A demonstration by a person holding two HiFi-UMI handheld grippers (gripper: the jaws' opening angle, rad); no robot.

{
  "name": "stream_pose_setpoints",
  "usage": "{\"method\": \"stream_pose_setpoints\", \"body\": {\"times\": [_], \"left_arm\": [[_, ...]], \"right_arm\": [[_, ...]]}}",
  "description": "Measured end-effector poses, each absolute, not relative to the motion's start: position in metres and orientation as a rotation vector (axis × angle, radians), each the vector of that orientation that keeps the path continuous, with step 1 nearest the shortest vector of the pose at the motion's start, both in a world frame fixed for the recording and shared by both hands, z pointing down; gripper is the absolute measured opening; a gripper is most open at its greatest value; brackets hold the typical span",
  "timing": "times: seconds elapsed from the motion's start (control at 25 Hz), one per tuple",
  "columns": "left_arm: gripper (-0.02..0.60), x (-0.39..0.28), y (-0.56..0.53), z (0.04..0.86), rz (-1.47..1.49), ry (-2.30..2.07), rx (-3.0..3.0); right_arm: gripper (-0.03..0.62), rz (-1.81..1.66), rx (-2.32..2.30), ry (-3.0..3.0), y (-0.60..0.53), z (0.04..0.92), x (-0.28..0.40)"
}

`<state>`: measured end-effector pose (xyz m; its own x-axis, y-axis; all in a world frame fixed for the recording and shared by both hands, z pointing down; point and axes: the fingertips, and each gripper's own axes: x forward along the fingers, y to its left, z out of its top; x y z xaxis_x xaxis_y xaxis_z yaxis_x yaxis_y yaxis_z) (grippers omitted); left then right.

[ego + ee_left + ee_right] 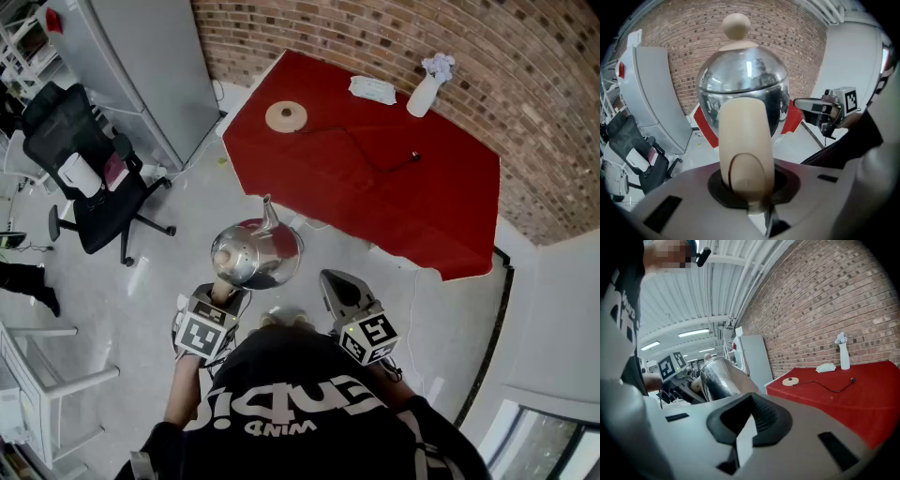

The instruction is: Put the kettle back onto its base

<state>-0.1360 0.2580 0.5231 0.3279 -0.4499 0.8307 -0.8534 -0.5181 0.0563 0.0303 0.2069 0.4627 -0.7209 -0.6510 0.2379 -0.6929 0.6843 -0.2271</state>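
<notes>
The left gripper [225, 292] is clamped on the pale handle [743, 136] of the steel kettle [253, 255], held above grey floor [187, 234]. Beside it, the right gripper [334, 283] is closed and empty. Left, an office chair [80, 159]. Beyond, a red table [422, 216] bears the round base [286, 116], its cord [352, 145] and a white vase [424, 94].

Left hand-held gripper [749, 190] clamps kettle [743, 79] handle [740, 136].
</notes>
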Motion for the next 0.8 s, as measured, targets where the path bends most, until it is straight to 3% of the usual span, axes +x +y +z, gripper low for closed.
{"method": "stream_pose_setpoints", "body": {"times": [0.8], "left_arm": [[0.055, -0.123, 0.248, 0.525, 1.082, -1.179, 2.086]], "right_arm": [[0.021, 0.467, 1.094, -2.786, 0.193, 0.459, 0.054]]}}
